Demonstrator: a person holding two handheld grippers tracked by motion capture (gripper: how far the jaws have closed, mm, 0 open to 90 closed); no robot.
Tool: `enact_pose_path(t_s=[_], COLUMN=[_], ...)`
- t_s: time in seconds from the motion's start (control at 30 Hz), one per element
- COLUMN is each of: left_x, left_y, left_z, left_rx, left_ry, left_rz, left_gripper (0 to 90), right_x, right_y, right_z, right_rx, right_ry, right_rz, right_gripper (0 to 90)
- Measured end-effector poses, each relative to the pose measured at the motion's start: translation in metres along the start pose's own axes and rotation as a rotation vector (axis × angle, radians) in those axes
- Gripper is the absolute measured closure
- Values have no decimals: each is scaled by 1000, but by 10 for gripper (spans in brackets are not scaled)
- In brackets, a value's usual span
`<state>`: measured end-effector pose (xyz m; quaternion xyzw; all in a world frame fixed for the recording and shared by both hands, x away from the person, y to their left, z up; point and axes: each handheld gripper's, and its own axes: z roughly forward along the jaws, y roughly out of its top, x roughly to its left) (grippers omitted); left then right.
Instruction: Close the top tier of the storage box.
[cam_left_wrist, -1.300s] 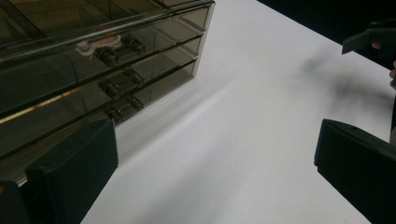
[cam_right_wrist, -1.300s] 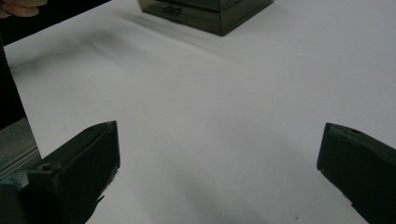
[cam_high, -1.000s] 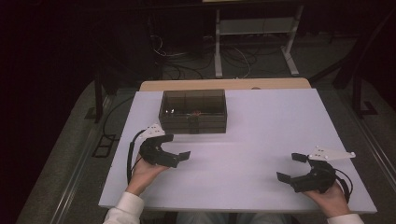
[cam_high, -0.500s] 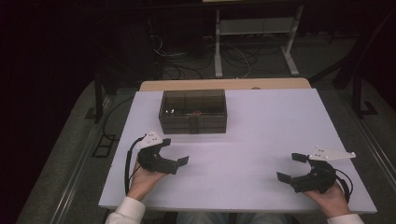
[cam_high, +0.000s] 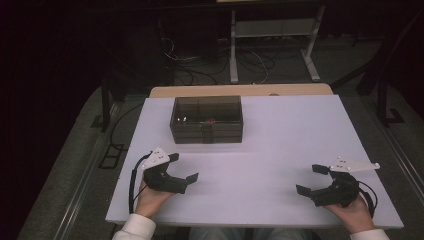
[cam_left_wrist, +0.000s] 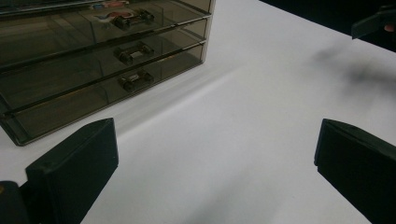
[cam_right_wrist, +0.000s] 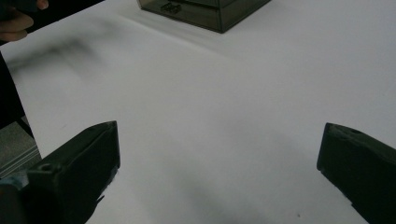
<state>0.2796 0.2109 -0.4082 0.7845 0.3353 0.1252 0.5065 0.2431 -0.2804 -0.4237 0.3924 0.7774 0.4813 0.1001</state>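
Both tongs rest low on the white tabletop (cam_high: 280, 150), jaws spread wide and holding nothing, as if poised before a reach. The left tongs (cam_high: 182, 167) point toward the smoky plastic drawer box (cam_high: 207, 120), which stands ahead of them and slightly to their right, well apart; its three drawers (cam_left_wrist: 93, 60) with small handles face them. The right tongs (cam_high: 312, 180) sit farther off, with bare tabletop between and nothing blocking.

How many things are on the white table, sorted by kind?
Drawer box: 1
Drawers in it, counted by handles: 3
Grippers: 2, left gripper and right gripper
Total: 3 things on the table, counting the box with its drawers as one.
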Motion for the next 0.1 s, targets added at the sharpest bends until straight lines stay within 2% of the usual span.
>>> enact_pose_path(t_s=[0.1], left_x=[0], left_y=[-1], left_z=[0], left_rx=[1], left_ry=[-3], left_rz=[2], left_gripper=[0], right_x=[0], right_y=[0], right_z=[0], right_rx=[-1], right_ry=[0], right_rz=[1], right_gripper=[0])
